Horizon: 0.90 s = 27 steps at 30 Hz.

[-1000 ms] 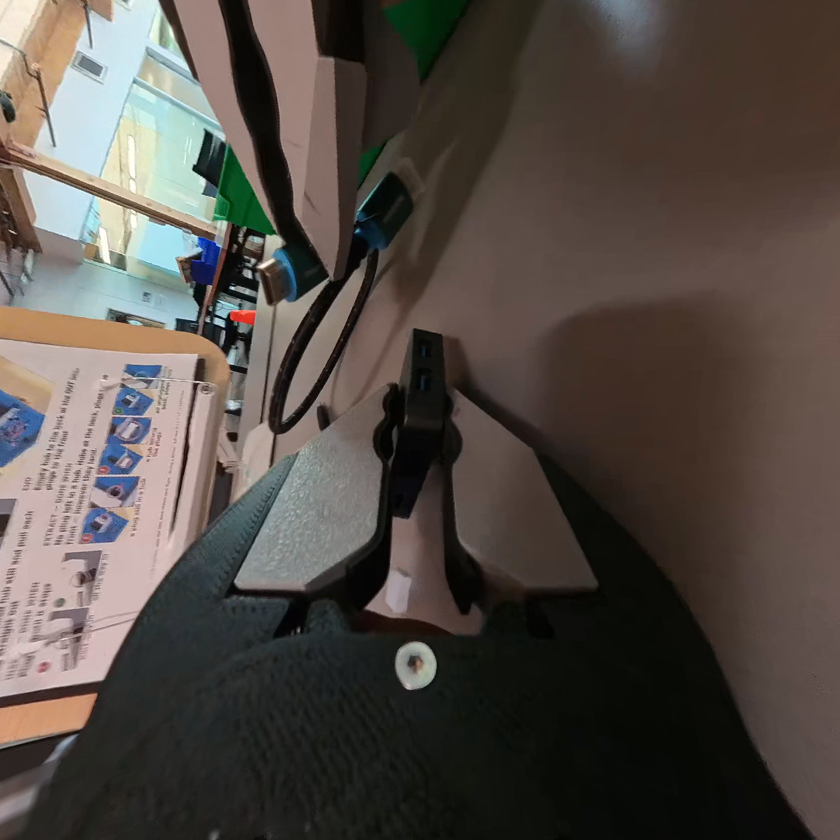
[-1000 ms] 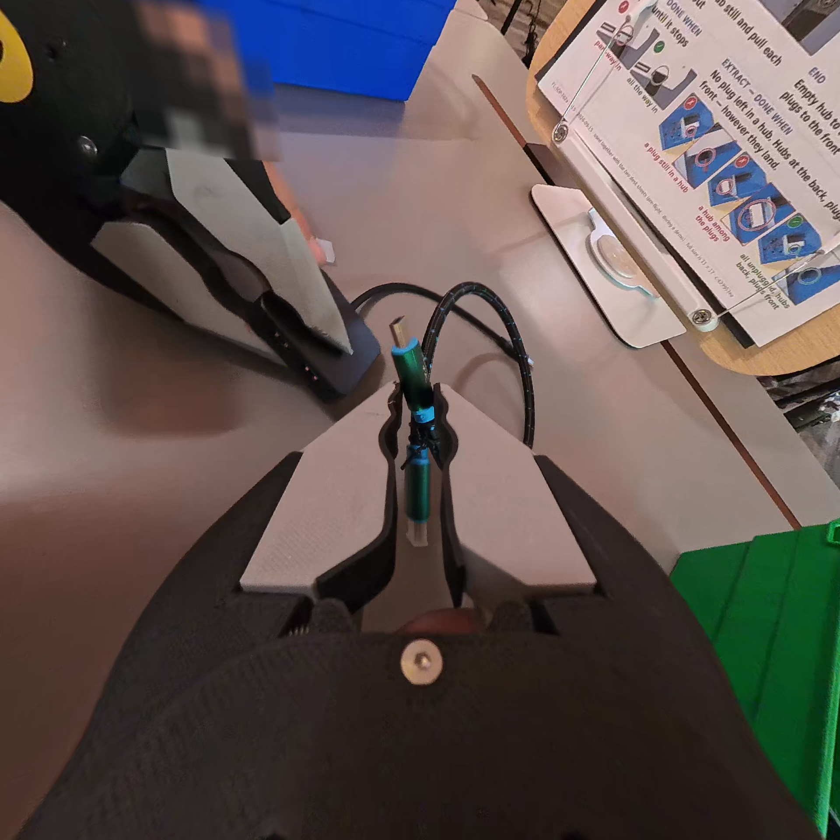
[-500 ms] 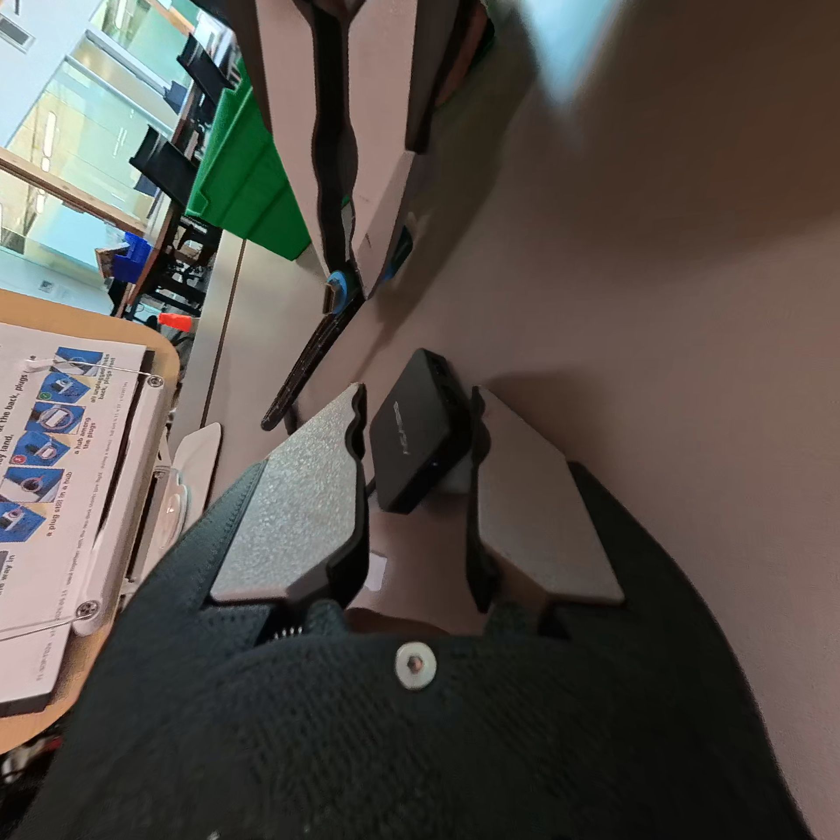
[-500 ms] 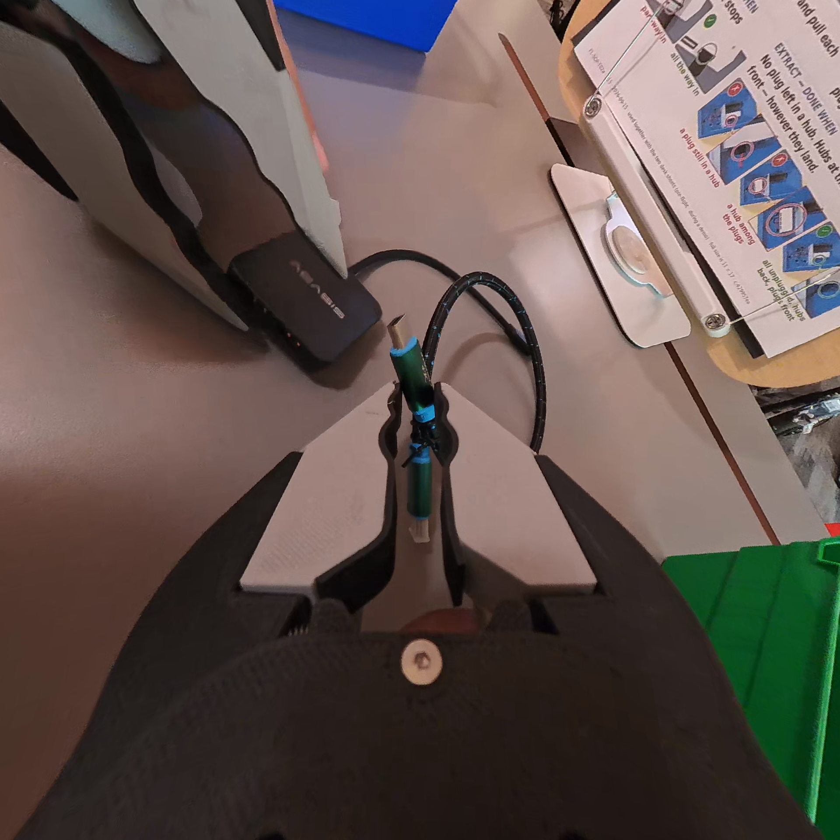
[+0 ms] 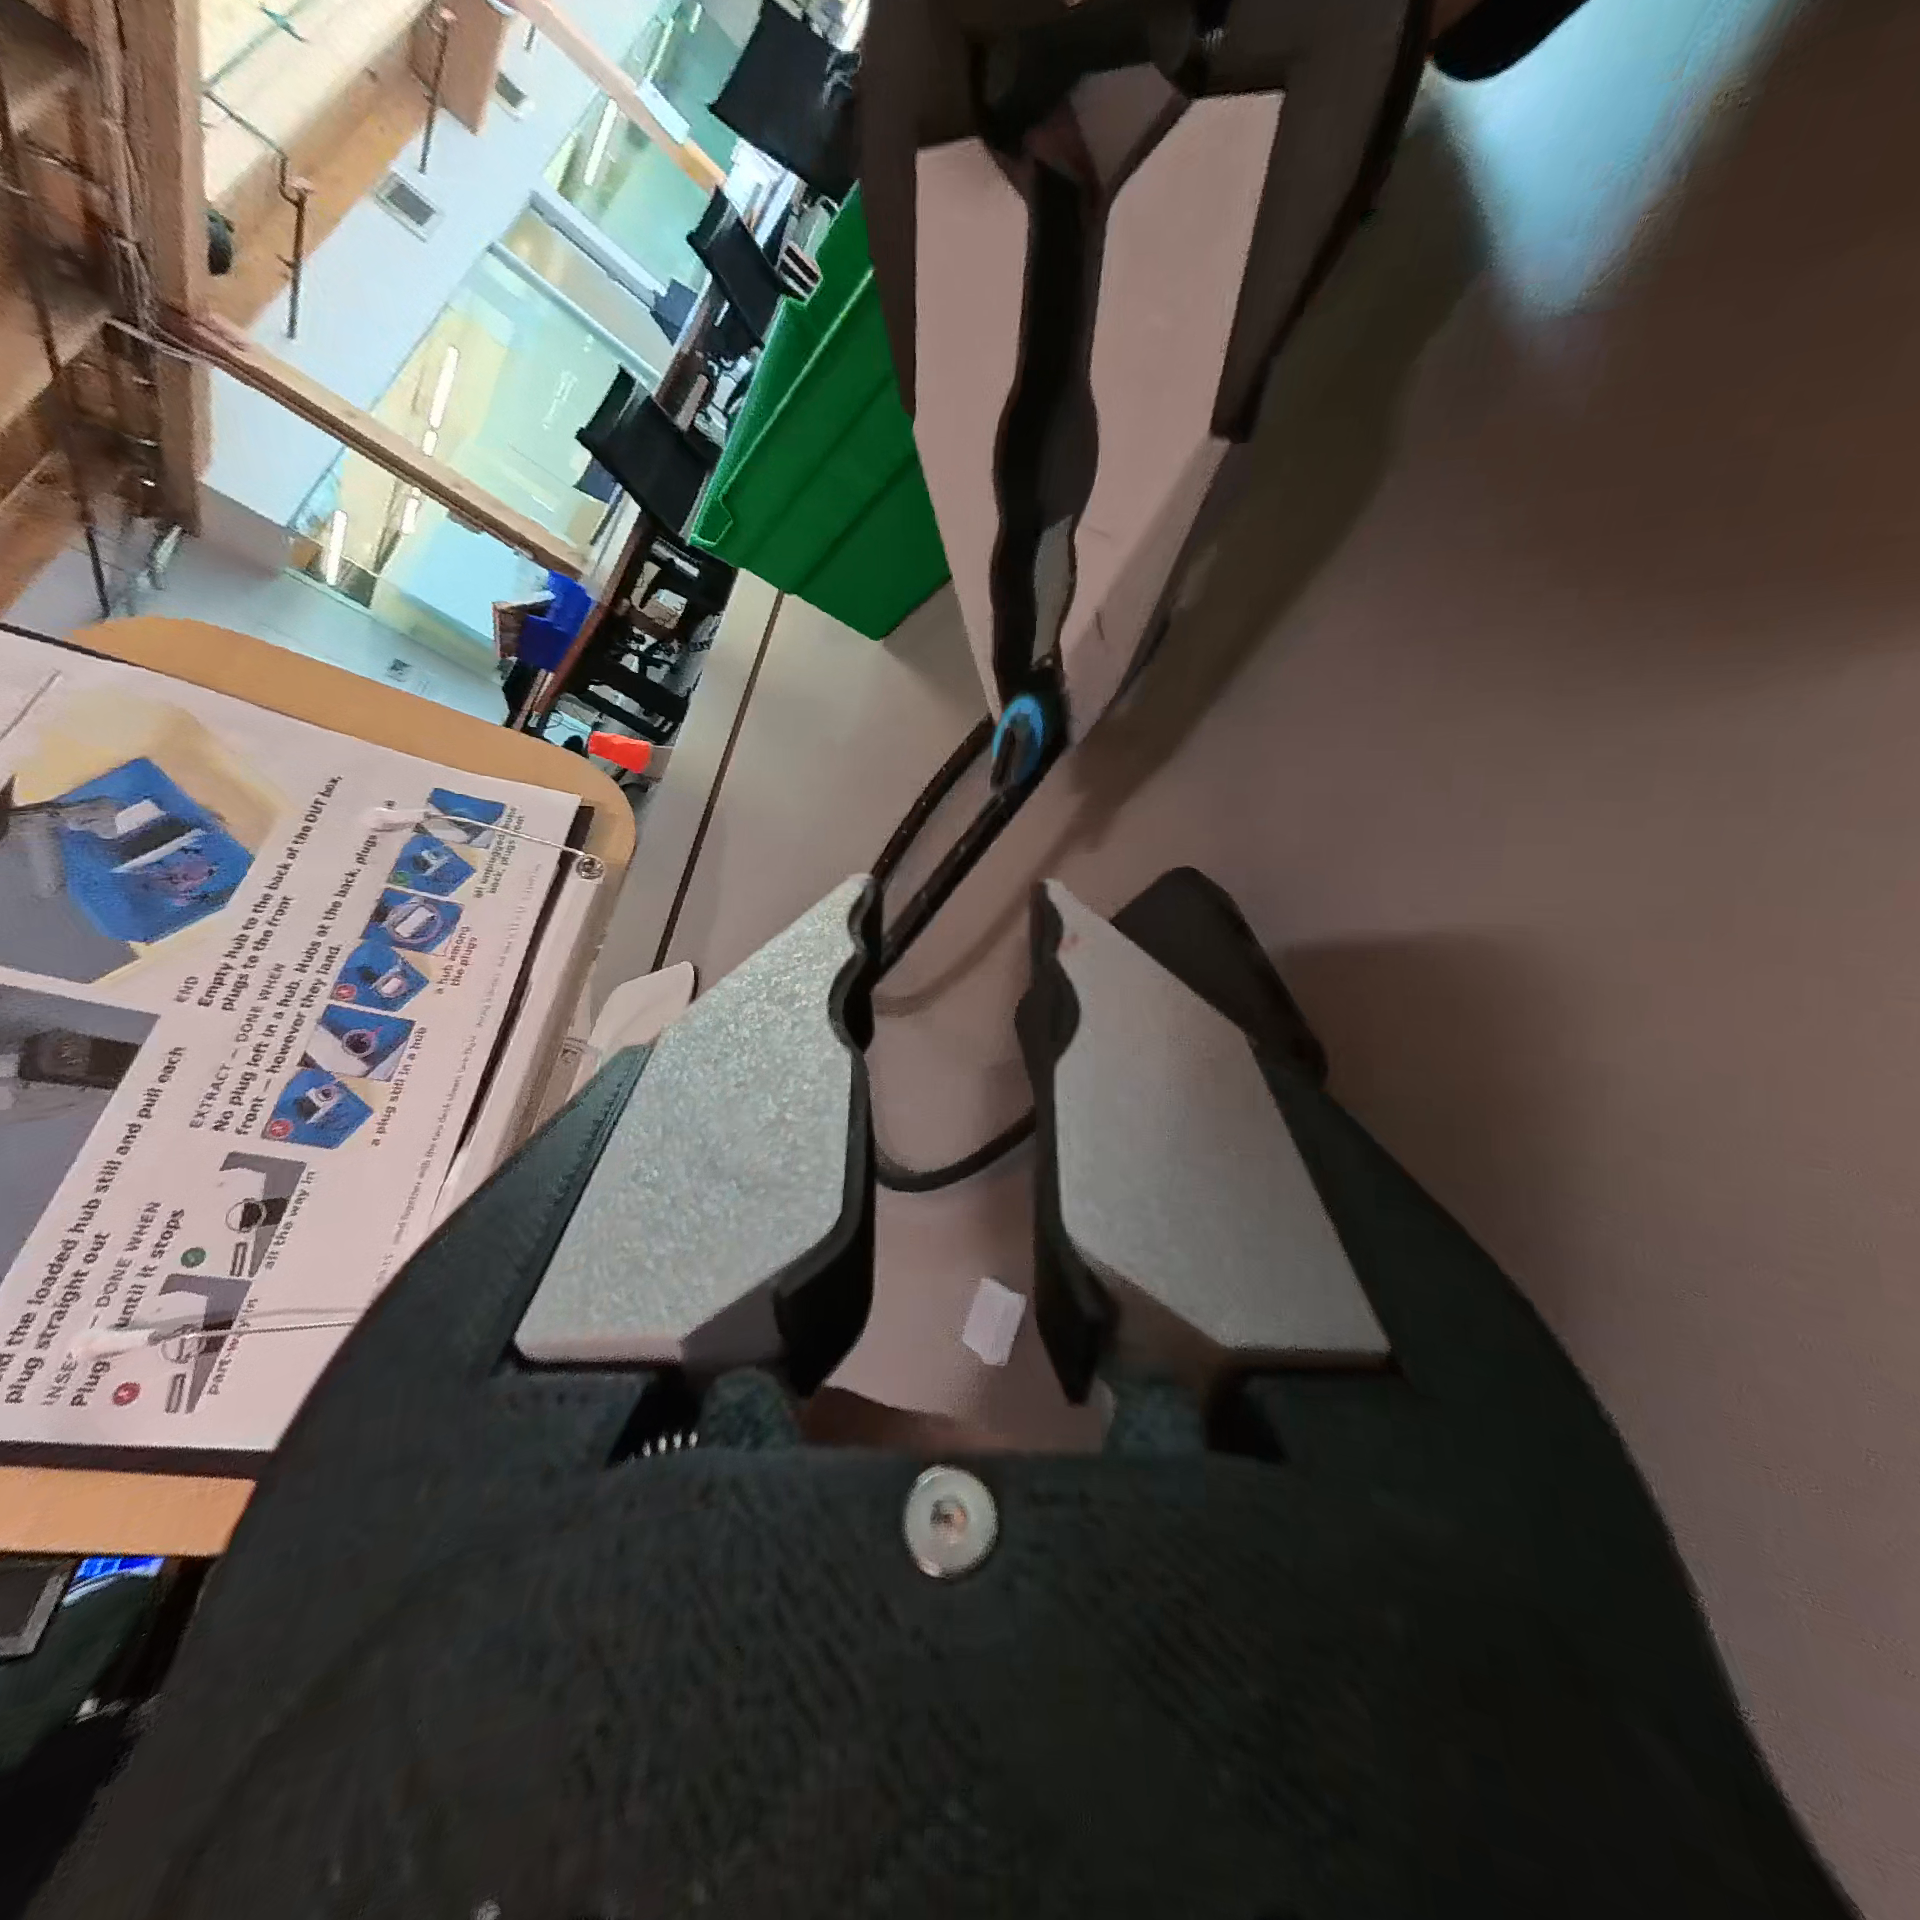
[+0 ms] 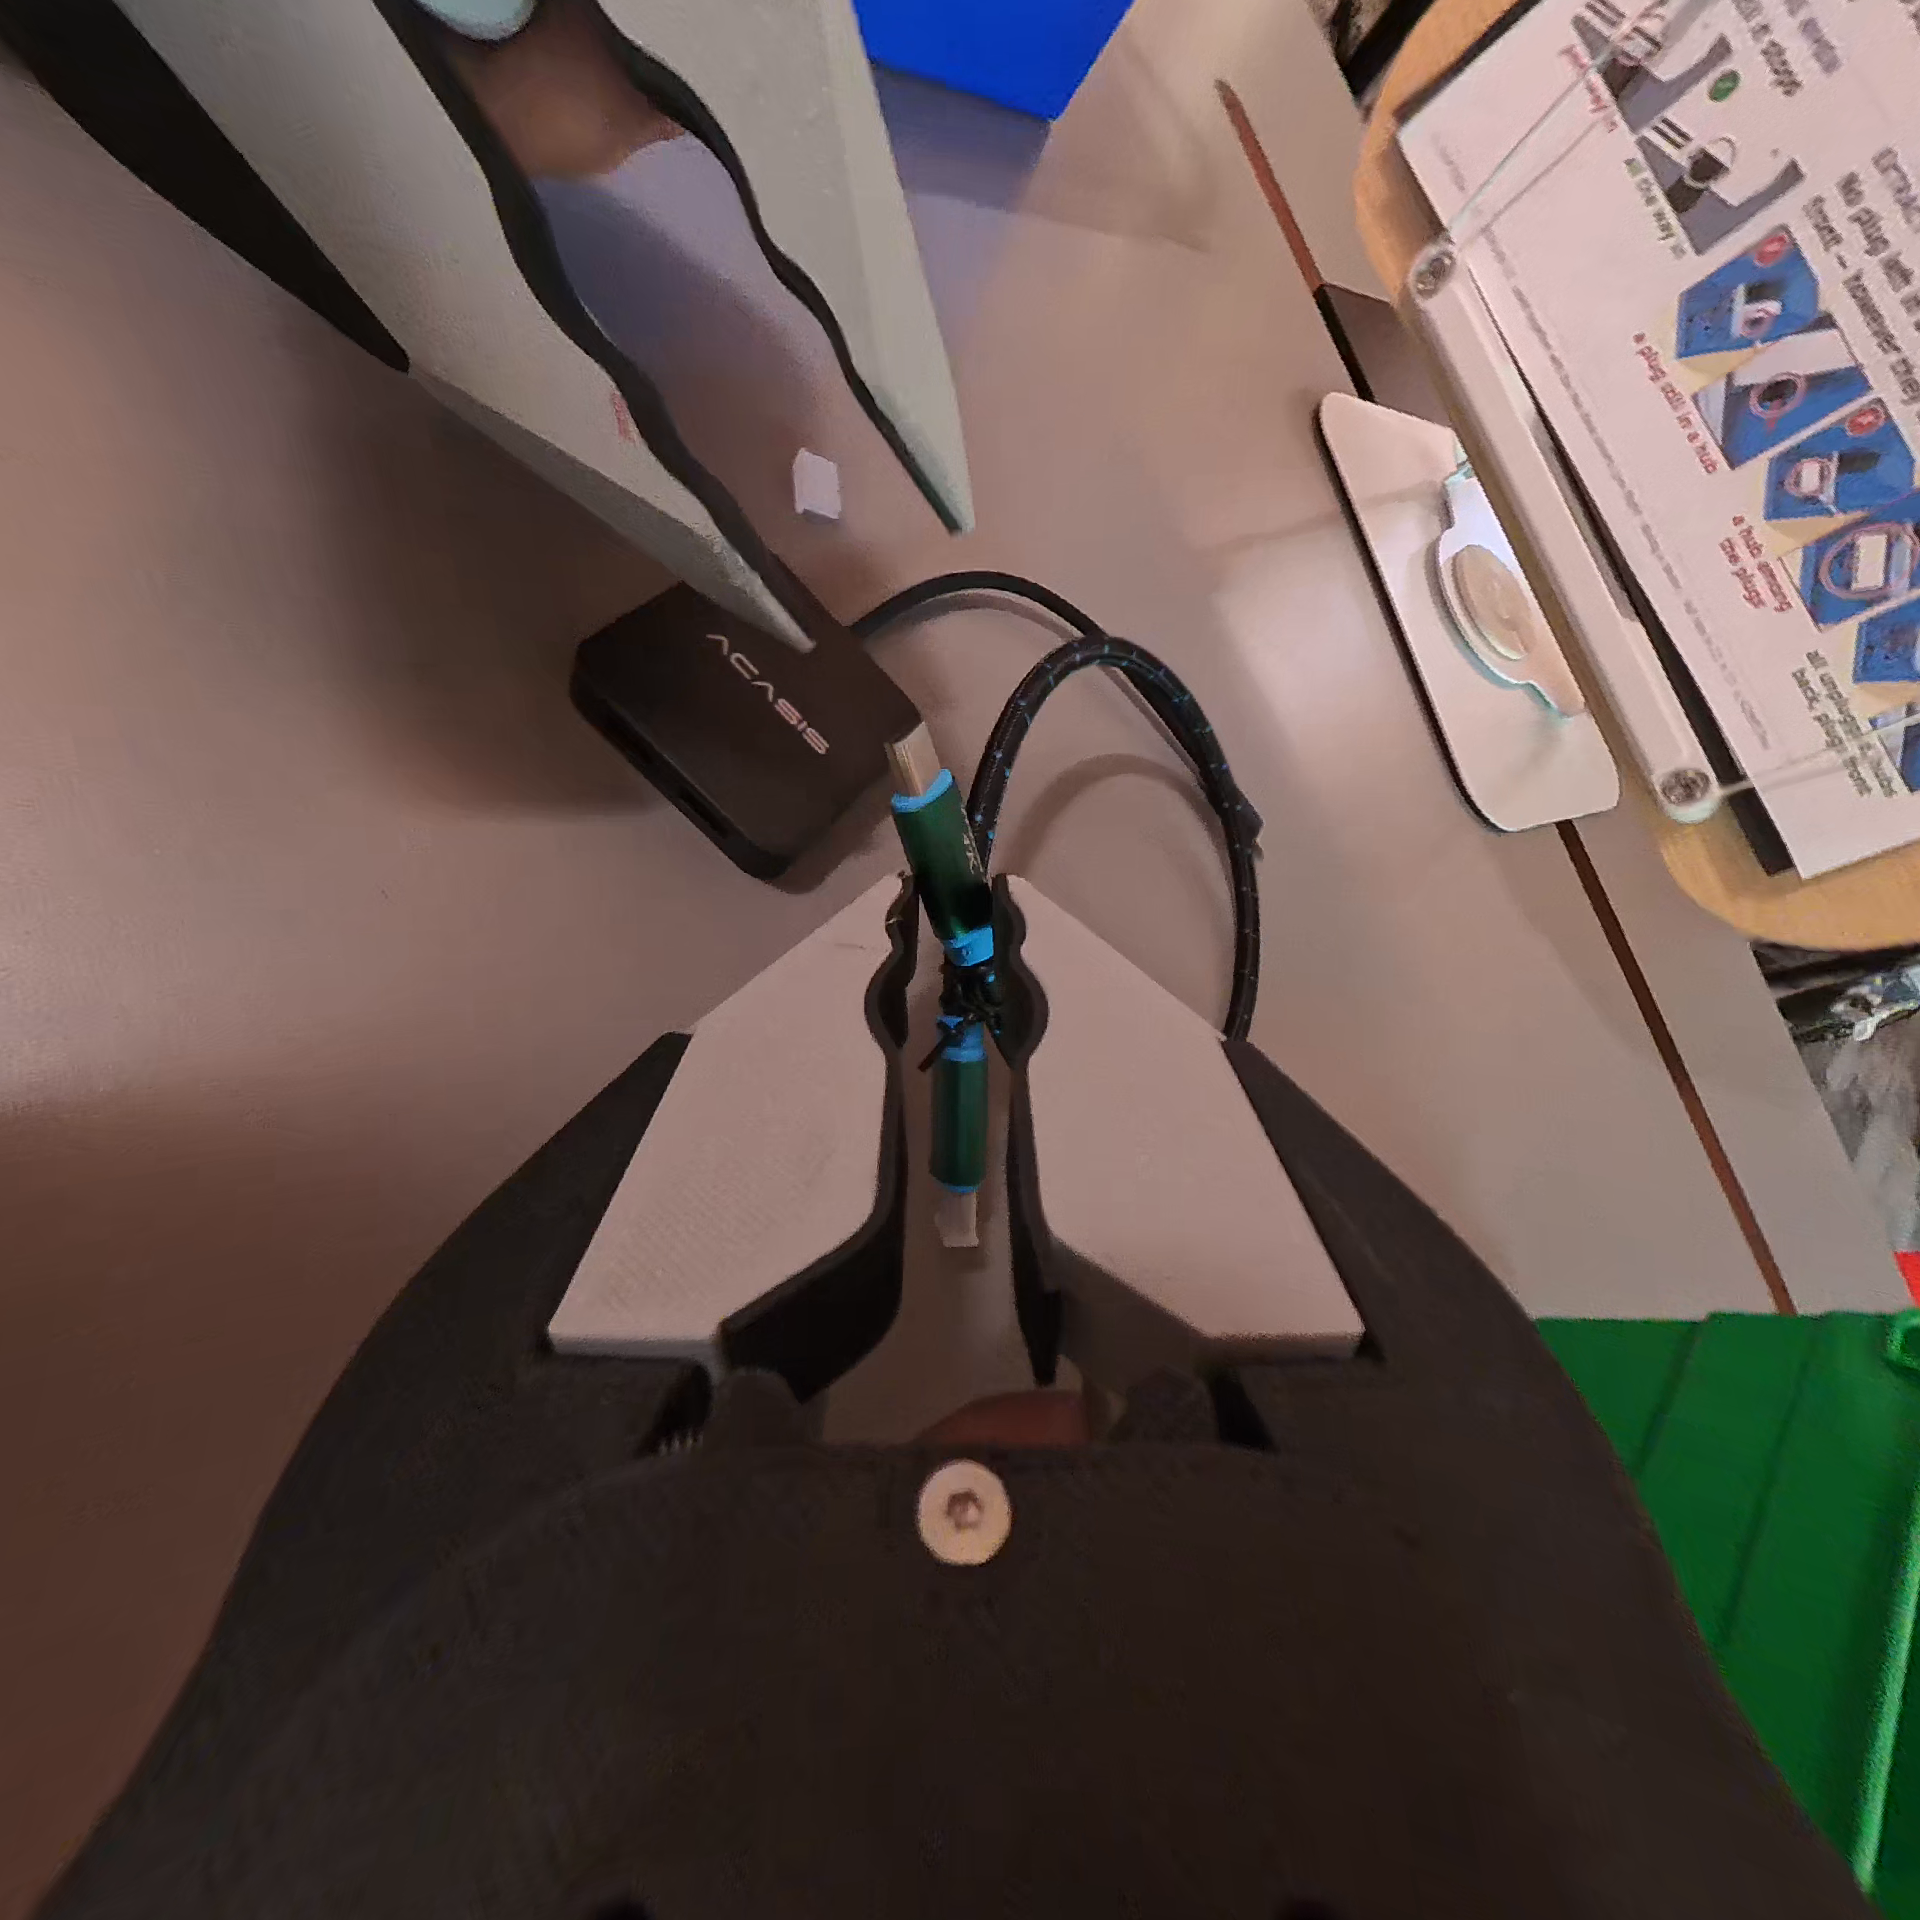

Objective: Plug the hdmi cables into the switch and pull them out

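— Where do we have the cable?

— Our right gripper (image 6: 951, 888) is pinching the HDMI plug (image 6: 940, 842), a green shell with light-blue bands. Its metal tip points forward, past the fingertips, toward the switch (image 6: 743, 727). A second green plug (image 6: 956, 1127) lies back between the same fingers, bound to the first by a black tie.

— And the braided cable?

— The black cable with blue flecks (image 6: 1174, 717) loops up from the plug, arcs to the right and comes down beside our right finger (image 6: 1153, 1164).

— The switch itself?

— A small black box lying flat on the grey table (image 6: 260, 935), two ports showing on its near edge. The plug tip is just beside its right corner; we cannot tell whether they touch. A thin black lead (image 6: 977, 592) leaves the switch's far end.

— Our left gripper?

— Its jaws are spread, with nothing between them. From the right wrist view the left gripper (image 6: 868, 582) comes down from above, one fingertip (image 6: 769, 603) over the switch's far edge, the other apart from it, a small white scrap (image 6: 816, 486) on the table between them. From the left wrist view, we see the switch (image 5: 1210, 935) only as a dark edge behind our right-hand finger, and the right gripper (image 5: 1049, 707) beyond with the blue plug collar in it.

— Around that?

— An instruction sheet (image 6: 1714, 395) on a wooden board at the right, a white plate (image 6: 1444, 623) below it, a green bin (image 6: 1766, 1538) near right and a blue bin (image 6: 987, 52) at the far edge.
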Each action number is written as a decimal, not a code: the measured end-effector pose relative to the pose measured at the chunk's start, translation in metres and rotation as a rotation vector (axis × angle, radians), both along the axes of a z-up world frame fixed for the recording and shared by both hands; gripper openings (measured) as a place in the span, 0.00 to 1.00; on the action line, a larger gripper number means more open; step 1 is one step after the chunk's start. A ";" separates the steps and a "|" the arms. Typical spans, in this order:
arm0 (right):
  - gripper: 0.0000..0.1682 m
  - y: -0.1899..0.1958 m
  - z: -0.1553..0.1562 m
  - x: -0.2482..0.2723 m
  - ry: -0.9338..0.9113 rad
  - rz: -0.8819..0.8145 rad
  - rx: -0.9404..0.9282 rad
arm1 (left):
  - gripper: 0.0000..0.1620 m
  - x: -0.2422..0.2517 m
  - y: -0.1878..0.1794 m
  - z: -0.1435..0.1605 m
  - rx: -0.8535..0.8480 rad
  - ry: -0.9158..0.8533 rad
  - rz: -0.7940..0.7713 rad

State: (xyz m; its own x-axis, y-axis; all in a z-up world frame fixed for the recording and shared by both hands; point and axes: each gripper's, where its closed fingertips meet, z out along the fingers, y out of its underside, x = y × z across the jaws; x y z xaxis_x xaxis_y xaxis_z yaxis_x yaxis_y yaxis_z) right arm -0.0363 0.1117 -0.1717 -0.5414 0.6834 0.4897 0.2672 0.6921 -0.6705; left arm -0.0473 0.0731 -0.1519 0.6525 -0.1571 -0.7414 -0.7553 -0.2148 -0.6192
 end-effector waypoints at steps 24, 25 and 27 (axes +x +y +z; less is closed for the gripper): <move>0.10 0.035 -0.031 -0.010 -0.215 -0.206 0.041 | 0.18 -0.022 -0.025 -0.038 -0.381 -0.414 0.191; 0.11 0.038 -0.029 -0.009 -0.216 -0.224 0.005 | 0.14 -0.020 -0.031 -0.039 -0.411 -0.431 0.184; 0.11 0.041 -0.023 -0.007 -0.219 -0.249 -0.070 | 0.00 -0.011 -0.043 -0.044 -0.488 -0.470 0.142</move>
State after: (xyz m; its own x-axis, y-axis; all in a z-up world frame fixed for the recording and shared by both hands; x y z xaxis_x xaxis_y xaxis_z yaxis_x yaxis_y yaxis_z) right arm -0.0431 0.1531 -0.1947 -0.4408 0.8356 0.3277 0.5652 0.5420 -0.6219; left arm -0.0584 0.0298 -0.1957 0.9260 -0.2902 -0.2414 -0.3747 -0.6288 -0.6814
